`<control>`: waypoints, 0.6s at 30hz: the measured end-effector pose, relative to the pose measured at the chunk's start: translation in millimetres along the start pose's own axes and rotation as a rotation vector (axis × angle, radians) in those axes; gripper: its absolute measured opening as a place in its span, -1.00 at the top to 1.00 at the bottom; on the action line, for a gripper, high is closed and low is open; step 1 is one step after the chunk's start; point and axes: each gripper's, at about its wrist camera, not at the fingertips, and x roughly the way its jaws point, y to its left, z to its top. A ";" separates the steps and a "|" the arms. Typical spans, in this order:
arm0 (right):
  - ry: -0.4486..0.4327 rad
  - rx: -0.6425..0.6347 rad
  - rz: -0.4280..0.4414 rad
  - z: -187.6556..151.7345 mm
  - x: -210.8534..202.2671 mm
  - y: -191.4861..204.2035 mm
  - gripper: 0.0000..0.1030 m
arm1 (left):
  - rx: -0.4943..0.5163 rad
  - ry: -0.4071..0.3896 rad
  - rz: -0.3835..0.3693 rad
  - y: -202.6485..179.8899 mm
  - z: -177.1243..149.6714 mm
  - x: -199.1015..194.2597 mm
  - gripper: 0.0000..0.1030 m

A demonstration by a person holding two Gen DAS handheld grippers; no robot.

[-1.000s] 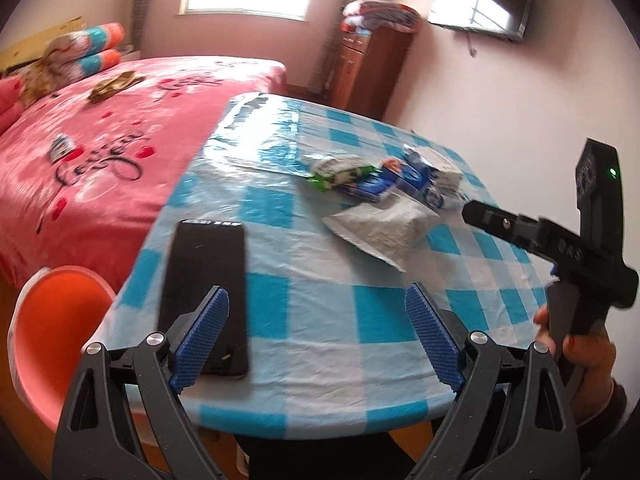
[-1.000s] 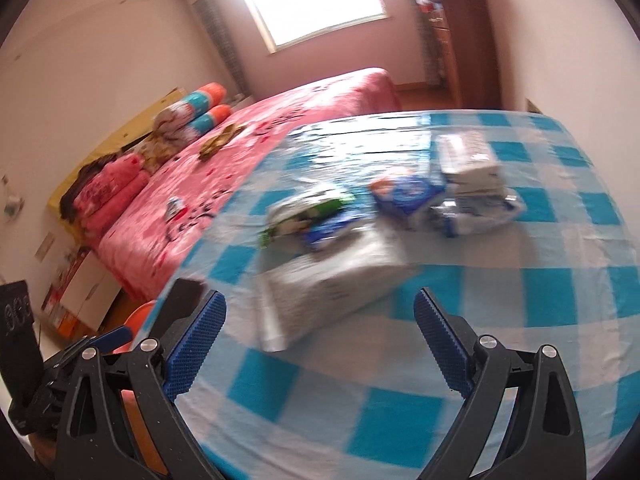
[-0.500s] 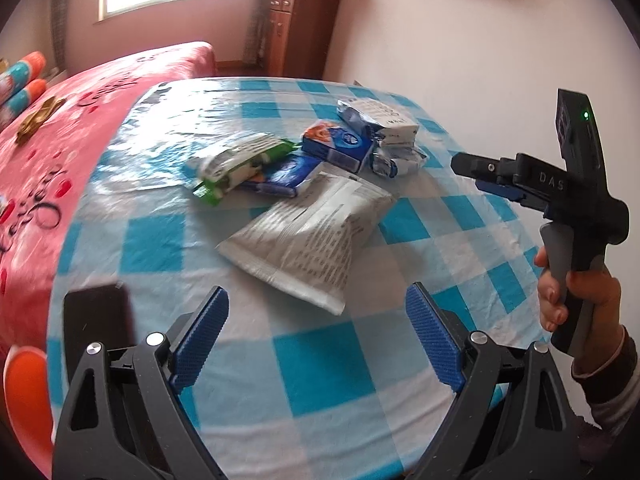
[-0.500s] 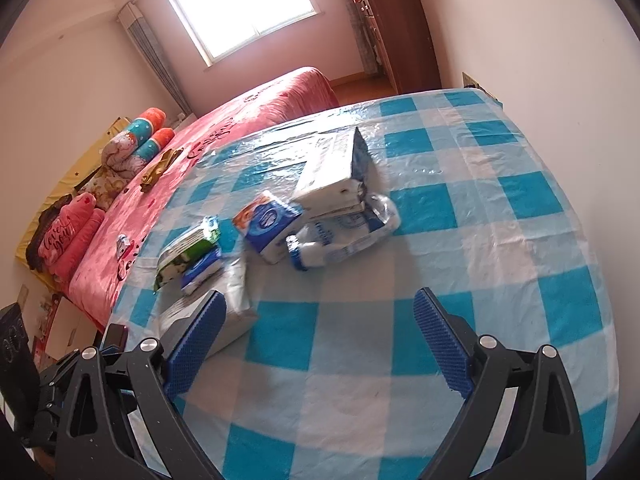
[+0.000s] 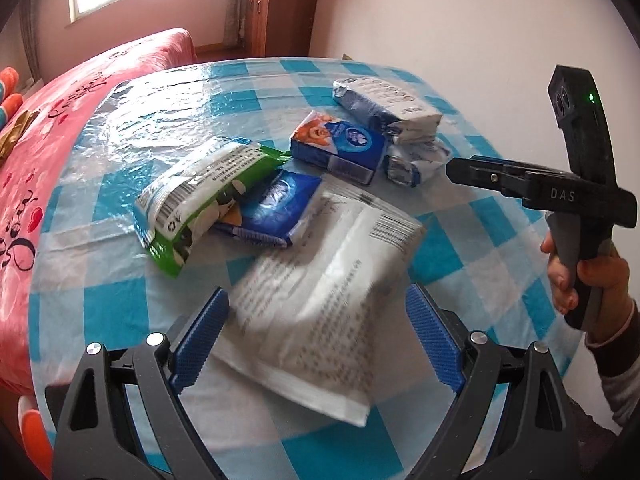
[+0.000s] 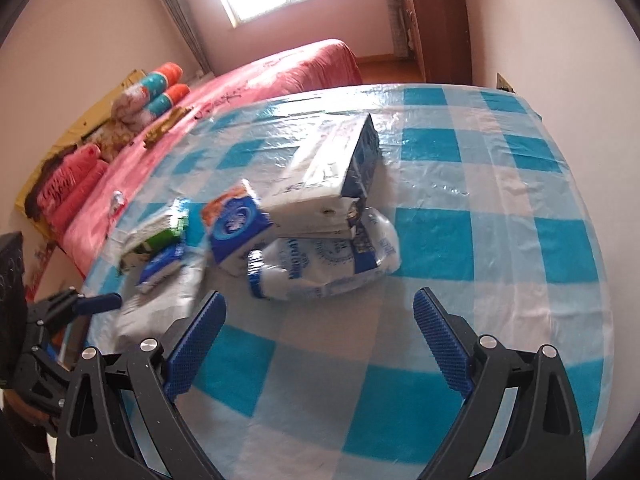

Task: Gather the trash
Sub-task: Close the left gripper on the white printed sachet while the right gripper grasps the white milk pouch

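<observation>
Your left gripper (image 5: 316, 336) stands with its jaws spread wide and nothing between the pads, and the white bag (image 5: 320, 296) lies straight ahead of it on the checked table (image 5: 500, 240), its near end already reaching in between the two fingers. Take that bag as your landmark: its long axis runs from the near corner under your left gripper up and slightly rightward, away from you, so the jaws straddle it across its short side. Beyond the bag's far left corner sit the green packet (image 5: 200, 196) and the small blue pack (image 5: 272, 208), touching each other; past its far end lie the blue tissue pack (image 5: 340, 144) and the white carton (image 5: 384, 108).

Your right gripper (image 6: 316, 344) is also wide open and empty; it faces the crumpled plastic bottle (image 6: 324, 260), which lies crosswise just ahead of its fingers, and the bag sits off to its left. For the bag, your left hand looks clearly the nearer, though the bag is blurred, so judge its edge with care
</observation>
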 end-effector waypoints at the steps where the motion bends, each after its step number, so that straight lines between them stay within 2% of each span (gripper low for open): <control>1: 0.005 -0.004 0.002 1.6 2.9 -1.2 -0.82 | 0.000 0.000 -0.003 0.9 1.4 1.9 -0.76; 7: 0.047 -0.051 0.028 10.0 21.2 -0.1 -0.82 | 0.013 0.016 -0.020 -0.5 7.1 12.0 -0.76; 10: 0.055 -0.081 0.016 14.4 27.9 2.4 -0.82 | 0.023 0.033 -0.036 -3.5 8.2 18.8 -0.76; 18: 0.067 -0.176 -0.034 20.8 42.6 11.8 -0.85 | 0.029 0.009 -0.032 -14.7 9.7 23.0 -0.76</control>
